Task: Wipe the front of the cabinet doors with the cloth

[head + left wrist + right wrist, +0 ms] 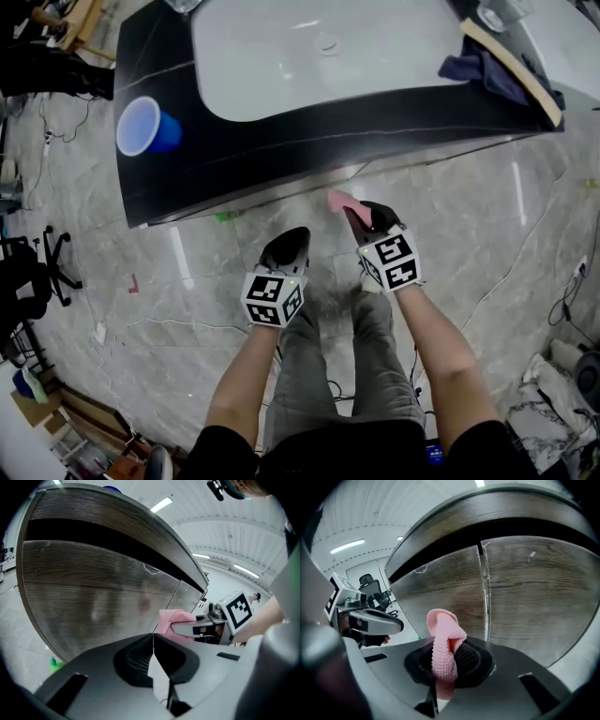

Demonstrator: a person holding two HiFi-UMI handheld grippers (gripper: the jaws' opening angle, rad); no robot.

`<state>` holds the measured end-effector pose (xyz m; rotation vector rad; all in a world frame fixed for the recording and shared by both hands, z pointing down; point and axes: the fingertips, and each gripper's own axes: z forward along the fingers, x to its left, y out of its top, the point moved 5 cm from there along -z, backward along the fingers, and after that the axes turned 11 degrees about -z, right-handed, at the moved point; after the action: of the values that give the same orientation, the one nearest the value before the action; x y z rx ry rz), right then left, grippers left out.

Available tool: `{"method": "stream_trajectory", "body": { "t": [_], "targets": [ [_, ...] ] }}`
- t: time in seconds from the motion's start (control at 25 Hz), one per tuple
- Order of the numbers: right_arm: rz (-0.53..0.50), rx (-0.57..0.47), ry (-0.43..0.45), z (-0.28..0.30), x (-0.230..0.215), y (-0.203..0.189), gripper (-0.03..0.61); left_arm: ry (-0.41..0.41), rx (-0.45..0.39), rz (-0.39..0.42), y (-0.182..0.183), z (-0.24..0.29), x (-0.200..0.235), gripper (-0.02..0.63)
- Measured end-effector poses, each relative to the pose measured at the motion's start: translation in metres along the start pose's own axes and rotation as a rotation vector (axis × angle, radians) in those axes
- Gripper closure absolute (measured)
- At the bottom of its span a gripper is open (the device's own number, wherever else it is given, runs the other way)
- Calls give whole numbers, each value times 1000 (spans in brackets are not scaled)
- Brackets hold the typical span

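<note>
A lab or test hall with office fittings: a sink cabinet point(234, 159) stands alone on tiled floor point(487, 206), a red tape mark point(133, 284) lies left of centre, an office chair point(52, 258) sits at the left edge, and strip lights point(161, 504) line a white ceiling.

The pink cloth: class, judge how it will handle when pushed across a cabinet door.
Probably floppy: the pink cloth folds and droops where the right gripper pinches it. Likely light: that pinch alone holds it. Its knobbly weave should drag, not slip, on the cabinet door.
</note>
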<state>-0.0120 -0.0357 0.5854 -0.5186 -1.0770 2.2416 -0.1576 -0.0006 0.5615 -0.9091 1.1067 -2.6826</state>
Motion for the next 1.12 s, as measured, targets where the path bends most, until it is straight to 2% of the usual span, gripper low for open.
{"method": "stream_trajectory", "body": {
  "t": [0.28,0.52,0.88,1.12],
  "targets": [
    [20,-44,27,-38,29,23,534,6,3,-15,2,-31,-18,603],
    [11,-66,37,-61,45,46,534,3,-28,-44,17,-58,-36,603],
    [4,-112,12,-110,63,100,534,-28,-44,-6,45,-108,-71,603],
    [13,-156,4,-146,81,125,534,-40,-64,48,67,-132,-92,603]
  ]
}}
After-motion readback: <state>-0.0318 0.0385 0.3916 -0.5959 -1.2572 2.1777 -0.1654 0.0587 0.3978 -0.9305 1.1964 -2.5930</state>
